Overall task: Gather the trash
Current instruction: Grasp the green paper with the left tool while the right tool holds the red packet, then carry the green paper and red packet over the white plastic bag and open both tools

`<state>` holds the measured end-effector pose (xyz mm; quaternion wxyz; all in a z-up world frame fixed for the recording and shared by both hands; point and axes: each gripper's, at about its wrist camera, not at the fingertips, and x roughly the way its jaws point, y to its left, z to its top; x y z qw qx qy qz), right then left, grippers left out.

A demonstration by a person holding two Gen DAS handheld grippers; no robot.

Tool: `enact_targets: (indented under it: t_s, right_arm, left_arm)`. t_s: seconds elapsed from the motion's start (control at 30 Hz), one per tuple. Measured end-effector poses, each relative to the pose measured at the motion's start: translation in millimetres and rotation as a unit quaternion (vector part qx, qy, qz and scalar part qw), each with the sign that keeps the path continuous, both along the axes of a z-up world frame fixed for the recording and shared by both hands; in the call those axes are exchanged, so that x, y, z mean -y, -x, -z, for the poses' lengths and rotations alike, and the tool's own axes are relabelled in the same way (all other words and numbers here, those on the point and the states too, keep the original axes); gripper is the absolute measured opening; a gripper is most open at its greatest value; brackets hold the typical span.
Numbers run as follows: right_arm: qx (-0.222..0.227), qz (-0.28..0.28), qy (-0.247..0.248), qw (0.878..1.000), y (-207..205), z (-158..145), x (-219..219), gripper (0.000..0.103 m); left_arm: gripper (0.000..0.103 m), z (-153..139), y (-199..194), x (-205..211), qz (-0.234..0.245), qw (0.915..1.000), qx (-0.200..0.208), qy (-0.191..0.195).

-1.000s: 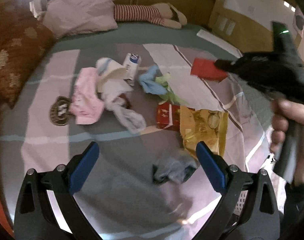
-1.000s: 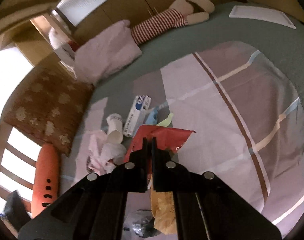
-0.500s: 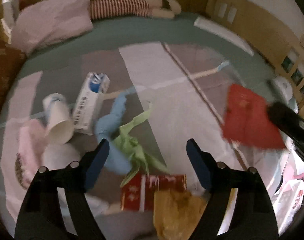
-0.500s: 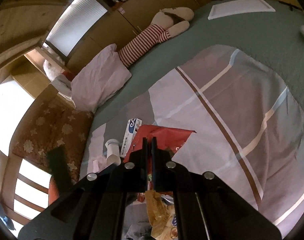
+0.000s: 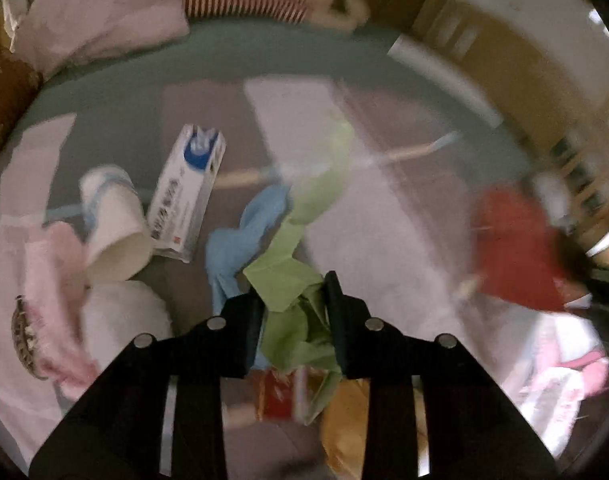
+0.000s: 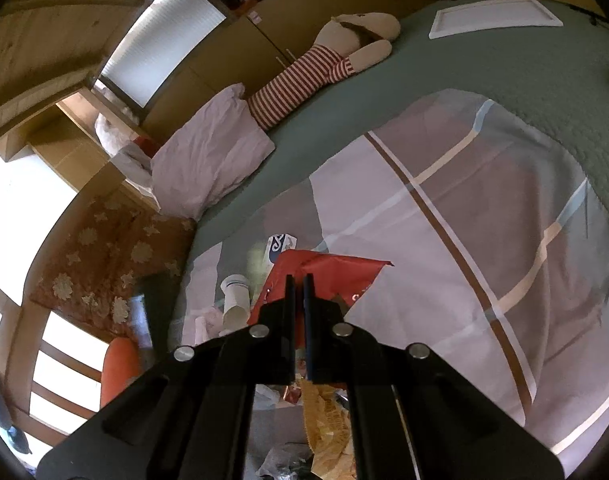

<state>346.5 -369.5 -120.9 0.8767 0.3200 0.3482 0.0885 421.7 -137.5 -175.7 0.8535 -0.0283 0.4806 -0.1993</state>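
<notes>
Trash lies heaped on the checked bedspread [image 5: 384, 208]. My left gripper [image 5: 294, 304] is closing its jaws, and crumpled green paper [image 5: 288, 280] fills the gap, touching both pads. Beside it are a blue wad [image 5: 240, 240], a white-and-blue carton [image 5: 188, 188], a paper cup [image 5: 116, 232], a red box [image 5: 276, 396] and a yellow snack bag [image 5: 344, 420]. My right gripper [image 6: 298, 280] is shut on a red wrapper [image 6: 328, 272], held above the heap. That red wrapper [image 5: 516, 248] shows blurred at the right of the left wrist view.
A pink cloth [image 5: 48, 280] and a white tissue [image 5: 120, 320] lie left of the heap. A pillow [image 6: 208, 160], a striped plush toy [image 6: 304, 76] and a brown cushion [image 6: 104, 260] line the bed's far side. A white-and-pink bag [image 5: 564, 376] hangs at the bed's right edge.
My left gripper moved forward over the heap and narrowed its jaws from wide open onto the green paper. The right gripper kept the red wrapper and drifted slightly.
</notes>
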Motion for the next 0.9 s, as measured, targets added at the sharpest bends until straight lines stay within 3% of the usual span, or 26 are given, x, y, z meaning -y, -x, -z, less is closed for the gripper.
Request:
enact_targets:
  t_s: [0.1,0.27,0.4,0.47,0.57,0.67,0.77,0.9]
  right_arm:
    - [0.013,-0.010,0.006,1.000,7,-7,-5,0.004]
    - [0.037,-0.048,0.023,0.998,28,-26,-28,0.004]
    - [0.062,-0.097,0.061,0.991,63,-39,-71,0.004]
    - [0.075,-0.118,0.085,0.986,80,-42,-95,0.004]
    - [0.091,-0.132,0.136,0.978,111,-41,-127,0.004]
    - [0.107,-0.136,0.172,0.970,132,-39,-149,0.004]
    - [0.118,-0.138,0.203,0.962,137,-38,-161,0.004]
    - [0.108,-0.136,0.207,0.963,128,-32,-162,0.004]
  left_arm:
    - [0.031,-51,43,-30,0.007,0.9979,0.048,0.041]
    - [0.034,-105,127,-94,-0.024,0.9917,0.119,0.042]
    - [0.034,-99,174,-135,-0.078,0.9864,0.143,0.020]
    - [0.034,-80,190,-153,-0.127,0.9840,0.125,0.009]
    - [0.034,-62,188,-159,-0.126,0.9879,0.090,0.010]
    - [0.034,-60,187,-160,-0.128,0.9867,0.099,-0.010]
    - [0.034,-58,186,-159,-0.123,0.9883,0.090,0.004]
    - [0.034,-59,187,-154,-0.110,0.9888,0.101,-0.008]
